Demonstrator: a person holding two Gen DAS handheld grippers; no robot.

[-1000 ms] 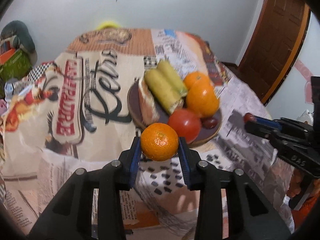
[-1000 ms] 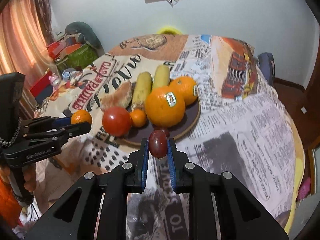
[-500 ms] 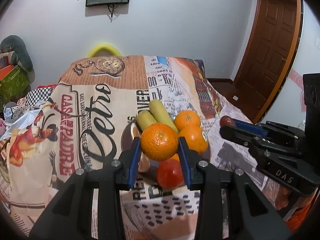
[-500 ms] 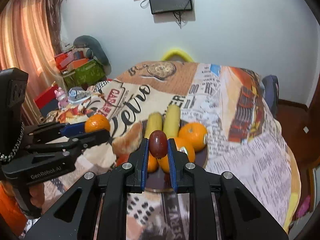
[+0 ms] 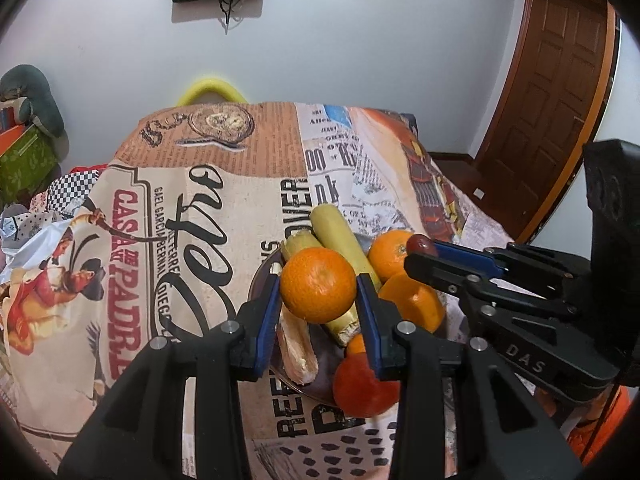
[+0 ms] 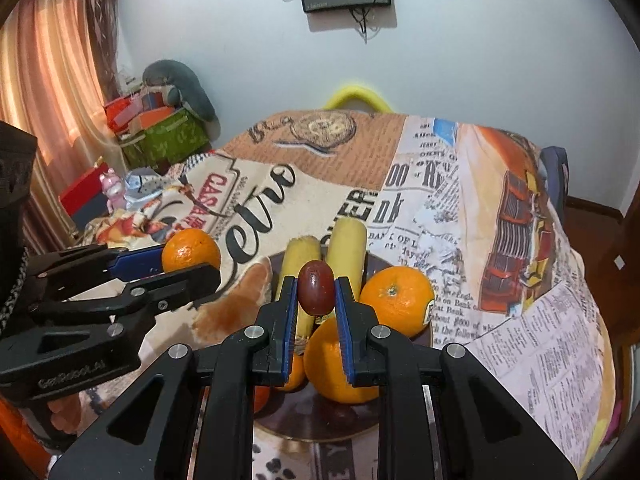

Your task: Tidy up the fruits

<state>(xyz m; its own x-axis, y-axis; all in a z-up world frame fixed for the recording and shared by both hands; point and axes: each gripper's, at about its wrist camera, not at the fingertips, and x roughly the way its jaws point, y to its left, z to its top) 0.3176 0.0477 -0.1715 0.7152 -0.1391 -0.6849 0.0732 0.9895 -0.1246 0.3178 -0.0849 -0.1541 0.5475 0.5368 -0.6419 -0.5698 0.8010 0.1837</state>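
Observation:
My left gripper (image 5: 318, 288) is shut on a small orange mandarin (image 5: 318, 285) and holds it above the dark plate (image 5: 262, 276). My right gripper (image 6: 317, 290) is shut on a small dark red grape-like fruit (image 6: 317, 288), also above the plate (image 6: 360, 430). The plate holds two yellow-green bananas (image 6: 347, 240), two large oranges (image 6: 396, 296), a red tomato (image 5: 366, 384), a peach-coloured piece (image 5: 298, 350) and a small mandarin. Each gripper shows in the other's view: the right one (image 5: 420, 245) and the left one (image 6: 192, 254).
The table is covered with a printed newspaper-style cloth (image 5: 180, 208). A yellow chair back (image 5: 210, 90) stands at the far edge. Boxes and soft toys (image 6: 168, 128) sit at the left by a curtain. A brown door (image 5: 552, 120) is at the right.
Both grippers have risen from table level beside the plate to above it, each still holding its fruit. The views tilted up toward the wall.

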